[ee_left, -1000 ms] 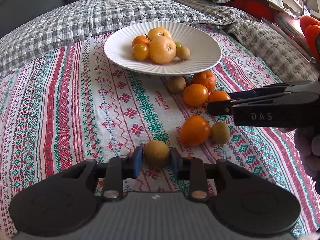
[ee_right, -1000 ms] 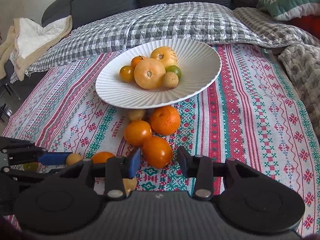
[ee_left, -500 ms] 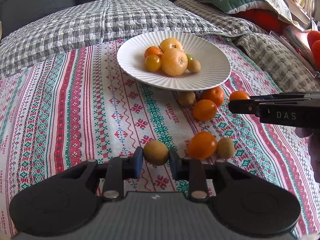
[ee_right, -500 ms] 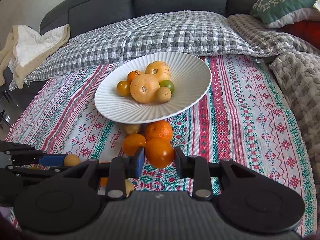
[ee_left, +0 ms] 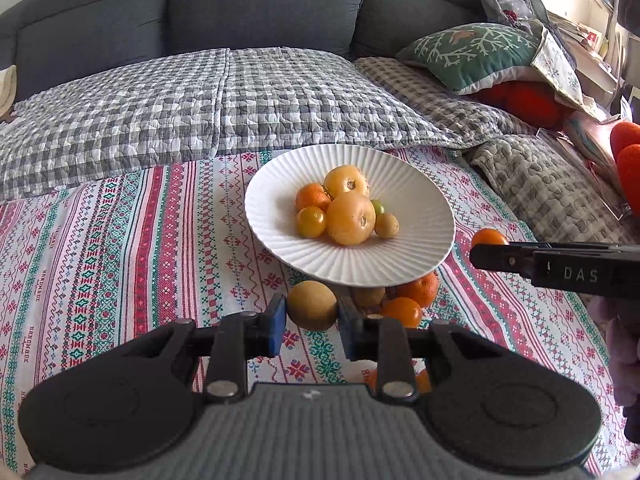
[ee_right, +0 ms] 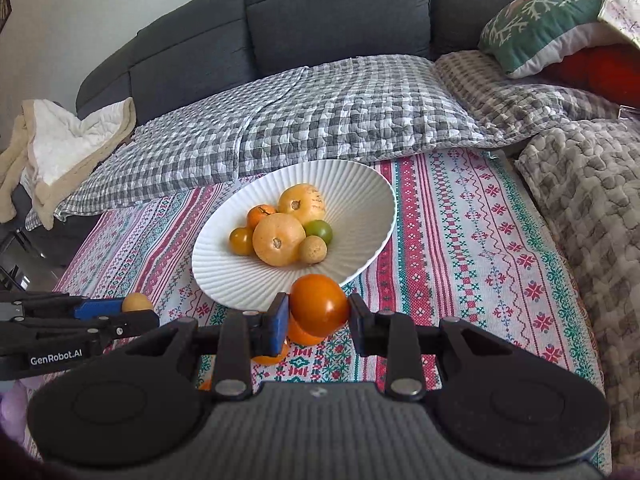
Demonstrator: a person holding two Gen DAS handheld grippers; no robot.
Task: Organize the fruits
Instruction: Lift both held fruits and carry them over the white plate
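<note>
My left gripper [ee_left: 312, 322] is shut on a round tan fruit [ee_left: 311, 304] and holds it above the cloth, just in front of the white ribbed plate [ee_left: 420, 208]. My right gripper [ee_right: 318, 322] is shut on a glossy orange fruit [ee_right: 318, 308], raised near the plate's [ee_right: 360, 208] front rim. The plate holds several yellow, orange and green fruits [ee_left: 350, 218]. In the left wrist view the right gripper [ee_left: 480, 252] shows at the right with its orange fruit [ee_left: 486, 236]. In the right wrist view the left gripper [ee_right: 132, 314] shows at the left with its tan fruit [ee_right: 137, 303].
Loose fruits lie on the patterned cloth [ee_left: 120, 240] below the plate: two oranges [ee_left: 420, 288] and a small tan one [ee_left: 370, 296]. A checked quilt [ee_left: 200, 100] and a dark sofa back [ee_left: 260, 4] lie behind. Cushions [ee_left: 480, 56] and a grey blanket [ee_right: 592, 184] crowd the right.
The right gripper closed on the orange fruit and lifted it off the cloth. The left gripper rose with the tan fruit. Both now sit higher and nearer the plate.
</note>
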